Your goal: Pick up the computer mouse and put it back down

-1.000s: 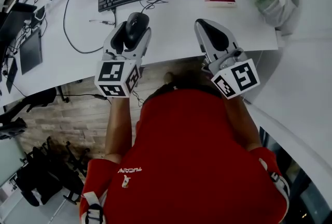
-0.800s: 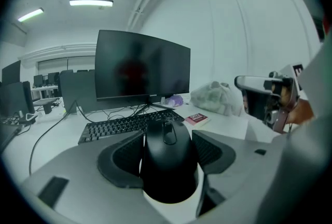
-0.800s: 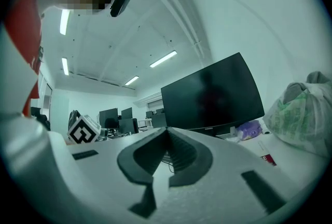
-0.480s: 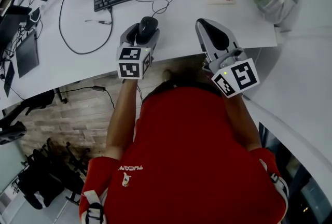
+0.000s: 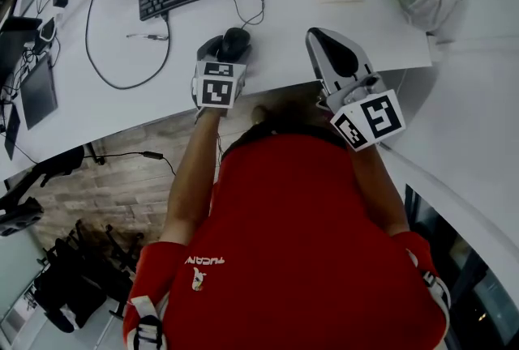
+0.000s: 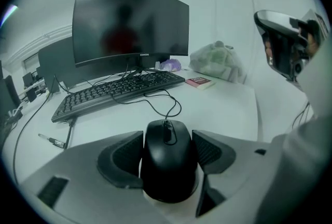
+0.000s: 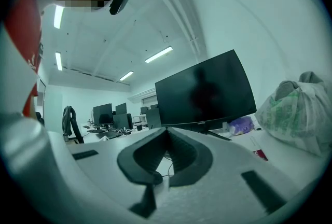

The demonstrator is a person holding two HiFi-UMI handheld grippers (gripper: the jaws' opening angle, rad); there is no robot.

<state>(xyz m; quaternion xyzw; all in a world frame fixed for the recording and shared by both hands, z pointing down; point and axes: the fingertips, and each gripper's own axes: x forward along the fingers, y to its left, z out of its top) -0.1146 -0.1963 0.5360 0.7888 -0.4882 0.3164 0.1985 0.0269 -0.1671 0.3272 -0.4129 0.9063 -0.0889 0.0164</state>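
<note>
Now the left gripper (image 6: 168, 141) clamps the mouse (image 6: 167, 166), lengthwise toward 12 o'clock; the closed right gripper (image 7: 167, 134) hangs at 3.

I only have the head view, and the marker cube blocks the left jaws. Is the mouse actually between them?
Observer: Yes. The left gripper view shows the left gripper with its jaw pads pressed against both sides of the mouse.
Operator: Is the right gripper holding anything?
Observer: No. In the right gripper view, the right gripper has its jaw tips together with nothing between them.
</note>
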